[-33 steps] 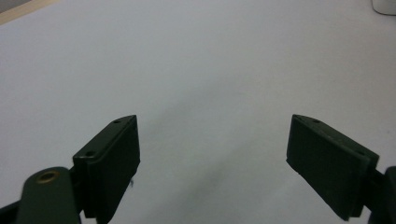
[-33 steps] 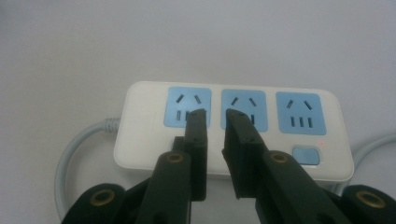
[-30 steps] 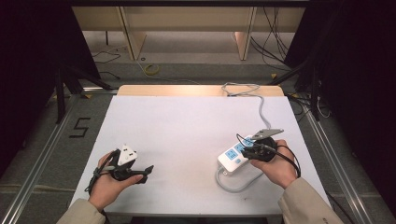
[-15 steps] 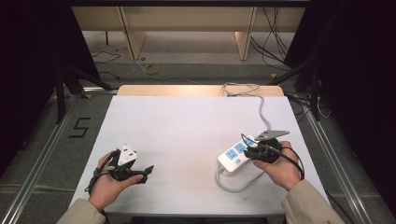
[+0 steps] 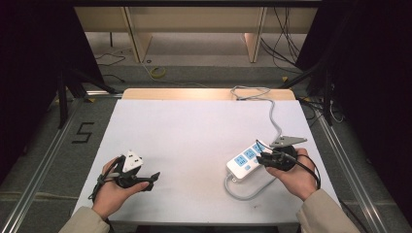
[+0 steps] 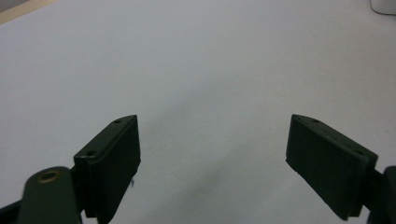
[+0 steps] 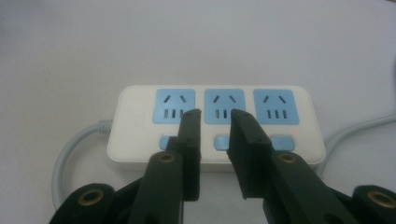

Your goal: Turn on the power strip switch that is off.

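- My right gripper [image 7: 214,116] hangs over the middle of the power strip [image 7: 215,128]. Its jaws have just been opening, and they now stand a narrow gap apart with nothing between them; only the middle socket [image 7: 225,106] and its switch [image 7: 223,142] show through the gap.
- From the high view, that gripper [image 5: 265,158] is at the strip's [image 5: 244,161] near edge, and my hand [image 5: 291,170] has hardly shifted over the last second. I read the parting jaws as a let-go or a reset above the switches rather than a grip, so the strip stays put on the bench [image 5: 194,131].
- The strip lies flat at the right side of the bench, three blue sockets up, none with a plug in it. Its grey cable [image 5: 248,191] loops out toward me, then runs up past my hand to the far edge.
- My left gripper [image 6: 212,149] is wide open over bare bench, holding nothing. In the high view it [image 5: 145,179] rests at the left, well apart from the strip, and it has not moved.
- No containers are on the bench; the sockets are the only things meant to take anything, and all three are free.
- My guess is that the next move is the right gripper's, on a switch or the strip's body.
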Demonstrator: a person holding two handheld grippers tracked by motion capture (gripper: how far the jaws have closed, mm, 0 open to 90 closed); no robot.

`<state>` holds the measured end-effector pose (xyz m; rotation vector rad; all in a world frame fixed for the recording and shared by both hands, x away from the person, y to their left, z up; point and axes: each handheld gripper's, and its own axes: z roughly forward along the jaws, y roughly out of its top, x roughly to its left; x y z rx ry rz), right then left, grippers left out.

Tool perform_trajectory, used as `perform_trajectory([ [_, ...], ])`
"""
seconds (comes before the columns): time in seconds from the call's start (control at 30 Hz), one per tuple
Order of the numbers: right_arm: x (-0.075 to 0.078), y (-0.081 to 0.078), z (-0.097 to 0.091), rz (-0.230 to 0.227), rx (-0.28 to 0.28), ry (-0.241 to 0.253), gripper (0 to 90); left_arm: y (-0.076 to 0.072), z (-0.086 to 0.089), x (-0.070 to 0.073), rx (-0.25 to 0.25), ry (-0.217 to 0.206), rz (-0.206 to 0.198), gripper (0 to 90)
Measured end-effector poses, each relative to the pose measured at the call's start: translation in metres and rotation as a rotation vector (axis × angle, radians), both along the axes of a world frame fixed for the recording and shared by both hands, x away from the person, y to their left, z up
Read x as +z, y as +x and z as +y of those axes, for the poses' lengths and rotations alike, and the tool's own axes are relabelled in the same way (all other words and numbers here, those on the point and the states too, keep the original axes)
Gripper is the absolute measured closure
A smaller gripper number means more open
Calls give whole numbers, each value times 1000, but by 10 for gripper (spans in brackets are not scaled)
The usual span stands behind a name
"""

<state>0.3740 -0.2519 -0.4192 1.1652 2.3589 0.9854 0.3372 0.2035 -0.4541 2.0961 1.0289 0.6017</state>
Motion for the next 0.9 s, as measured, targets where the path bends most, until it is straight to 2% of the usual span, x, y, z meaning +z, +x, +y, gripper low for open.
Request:
perform_trajectory([
  [0.9, -1, -7, -13, -25, 1, 23, 677, 0, 0, 0, -4, 3, 3, 174],
])
